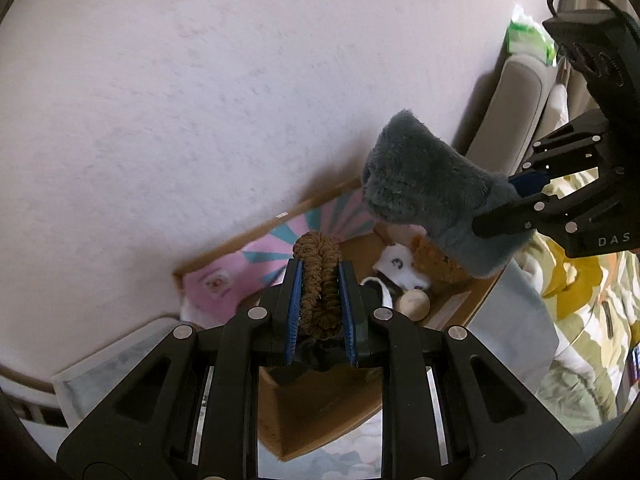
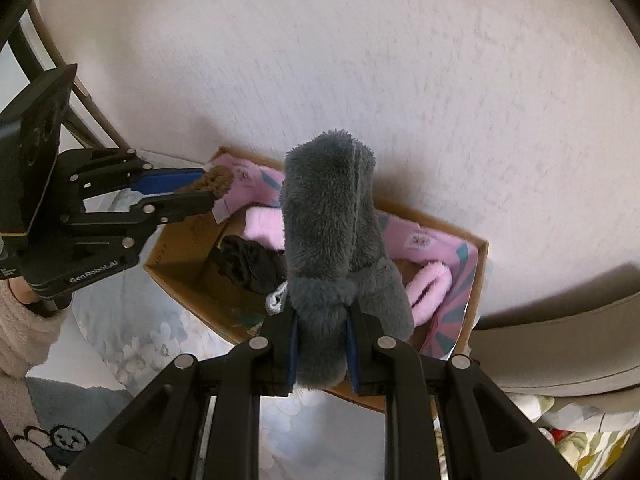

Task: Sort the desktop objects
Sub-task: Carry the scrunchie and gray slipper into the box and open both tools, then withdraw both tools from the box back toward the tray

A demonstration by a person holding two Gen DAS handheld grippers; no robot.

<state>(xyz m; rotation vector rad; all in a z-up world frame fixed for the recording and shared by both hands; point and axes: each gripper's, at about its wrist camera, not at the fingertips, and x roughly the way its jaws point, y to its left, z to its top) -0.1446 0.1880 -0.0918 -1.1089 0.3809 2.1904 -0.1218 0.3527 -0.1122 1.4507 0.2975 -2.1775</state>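
Note:
My left gripper is shut on a brown scrunchie and holds it above a cardboard box. It also shows in the right wrist view over the box's left corner. My right gripper is shut on a grey fluffy plush piece, held over the box. In the left wrist view the right gripper holds the plush above the box's right side.
The box holds pink fluffy items, a black fabric item, a white sock, an orange item and a wooden ball. A pale wall rises behind it. A patterned cloth lies under it. A beige chair stands at right.

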